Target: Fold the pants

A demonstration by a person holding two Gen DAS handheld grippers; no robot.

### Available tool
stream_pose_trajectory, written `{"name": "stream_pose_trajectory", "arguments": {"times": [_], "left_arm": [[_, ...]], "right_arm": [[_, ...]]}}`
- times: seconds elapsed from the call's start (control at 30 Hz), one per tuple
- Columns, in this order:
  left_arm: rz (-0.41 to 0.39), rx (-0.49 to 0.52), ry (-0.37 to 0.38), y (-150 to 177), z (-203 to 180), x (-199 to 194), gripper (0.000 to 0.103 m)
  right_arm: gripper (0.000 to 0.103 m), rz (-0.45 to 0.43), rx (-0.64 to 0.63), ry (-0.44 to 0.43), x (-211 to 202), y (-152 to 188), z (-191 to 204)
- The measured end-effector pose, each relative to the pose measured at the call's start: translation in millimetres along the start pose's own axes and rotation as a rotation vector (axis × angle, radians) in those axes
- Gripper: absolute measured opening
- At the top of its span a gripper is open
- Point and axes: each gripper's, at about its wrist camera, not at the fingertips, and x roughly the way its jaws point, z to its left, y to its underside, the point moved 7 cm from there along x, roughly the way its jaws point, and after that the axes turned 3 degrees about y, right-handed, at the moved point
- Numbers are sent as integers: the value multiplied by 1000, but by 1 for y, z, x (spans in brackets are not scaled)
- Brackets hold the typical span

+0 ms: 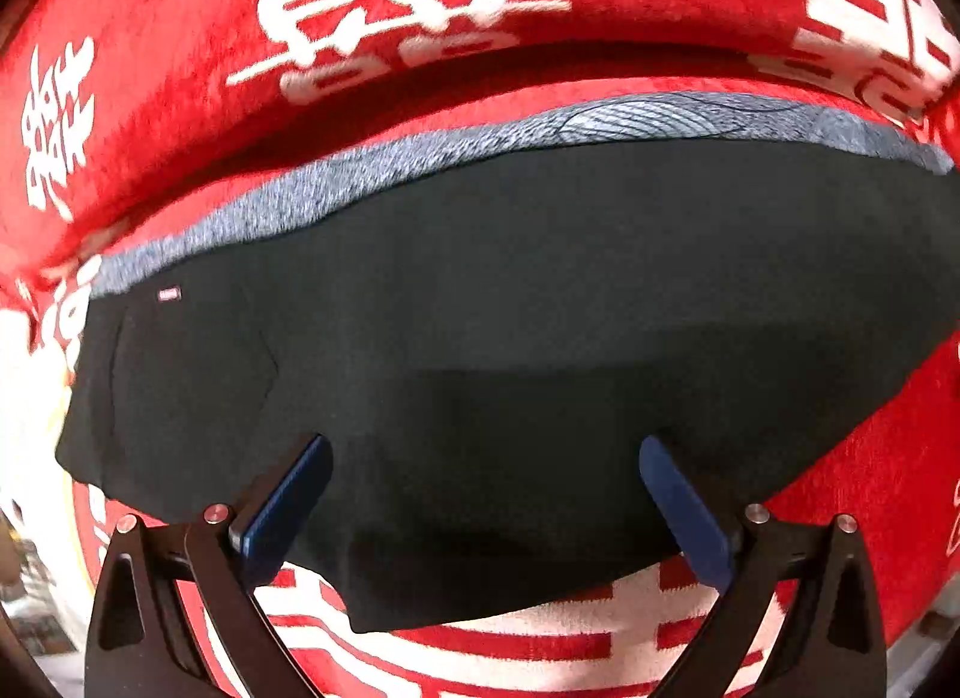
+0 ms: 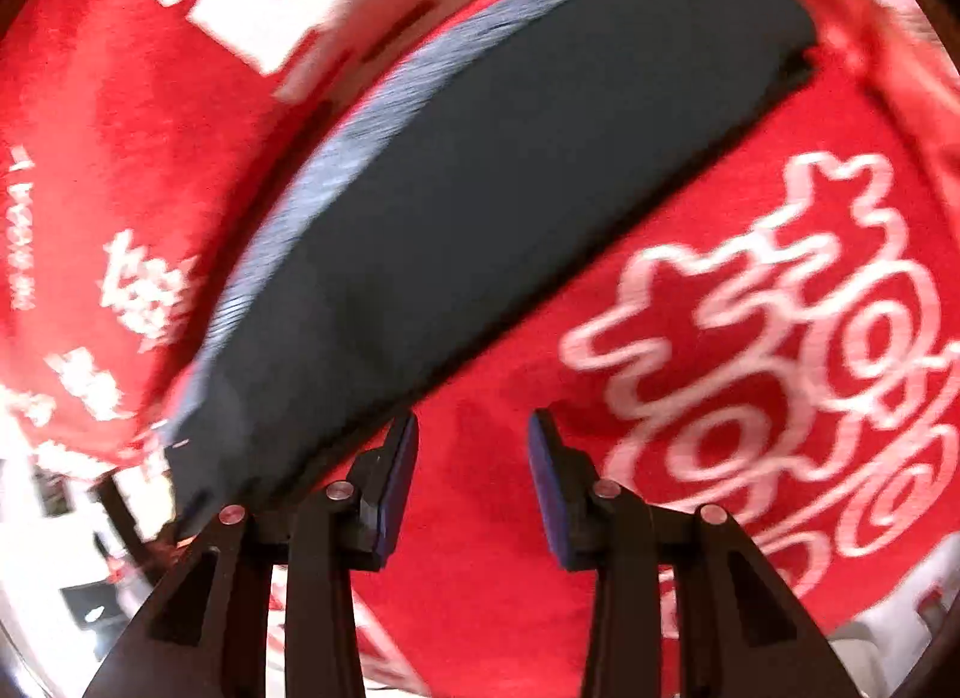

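Flatly folded dark pants (image 1: 510,308) on plush red blanket (image 1: 180,38)

- We see even, fairly bright indoor light on the red cloth (image 1: 180,8), its colour saturated.
- We find the black pants (image 1: 510,308) so dark that folds barely show.
- We note strong motion blur in the right wrist view.
- We see fisheye bending and black corners in both views.
- We see glare blowing out the lower left edges.
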Motion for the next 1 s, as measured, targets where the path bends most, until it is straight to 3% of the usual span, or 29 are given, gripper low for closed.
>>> {"name": "stream_pose_trajectory", "arguments": {"times": [0.1,0.27,0.3,0.33,0.43,0.67,0.8,1.0], "left_arm": [[-8,15,-15,0,-2,-1,103],[-9,4,-16,5,-13,-3,103],[-7,-2,-13,4,-12,-3,103],[-2,-10,-12,5,-11,-4,103],[8,-20,-12,5,-4,-1,103],[-4,-9,-7,11,0,0,103],[-3,-18,-4,13,-3,-5,103],[4,-24,-4,16,-4,-4,103]], "right_arm": [[41,26,-12,-65,17,2,24],[43,28,74,-84,41,-16,28],[36,28,85,-73,42,-16,26],[19,25,80,-50,43,-22,26],[11,18,28,-28,34,-17,26],[10,49,5,61,37,-8,14],[11,72,-11,-37,31,0,30],[14,43,-163,19,32,-2,63]]}}
